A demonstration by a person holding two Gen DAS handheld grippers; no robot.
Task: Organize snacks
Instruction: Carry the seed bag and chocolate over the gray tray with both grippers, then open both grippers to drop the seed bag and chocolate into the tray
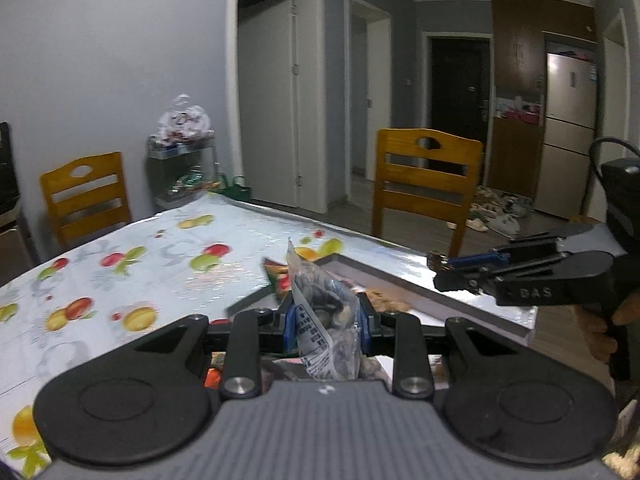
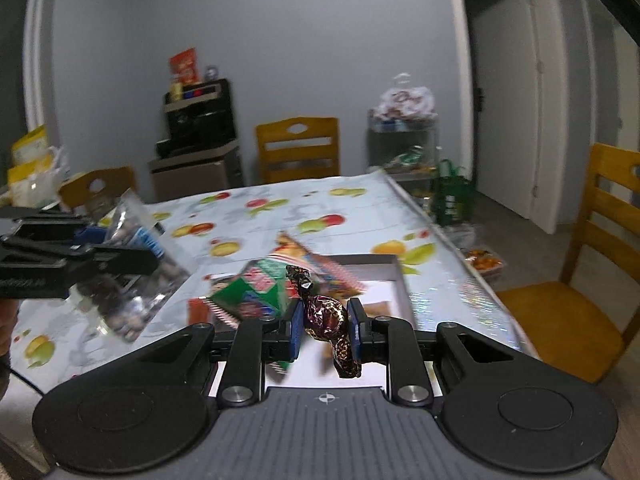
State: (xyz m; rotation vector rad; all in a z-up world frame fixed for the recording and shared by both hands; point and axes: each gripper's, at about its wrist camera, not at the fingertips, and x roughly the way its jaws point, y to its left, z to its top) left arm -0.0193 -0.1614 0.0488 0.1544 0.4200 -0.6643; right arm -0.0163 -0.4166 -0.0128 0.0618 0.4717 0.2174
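Snacks lay heaped in the shallow grey tray (image 2: 402, 288) on the fruit-print tablecloth (image 1: 132, 264), mostly masked by my grippers and blurred; I read only a green packet (image 2: 256, 292). My left gripper (image 1: 326, 320) pinched a clear pouch of dark seeds (image 1: 328, 320), its lower end cut off. My right gripper (image 2: 325, 322) clamped a foil-wrapped candy (image 2: 326, 316). Wooden chairs (image 1: 428, 176) stood beyond the table.
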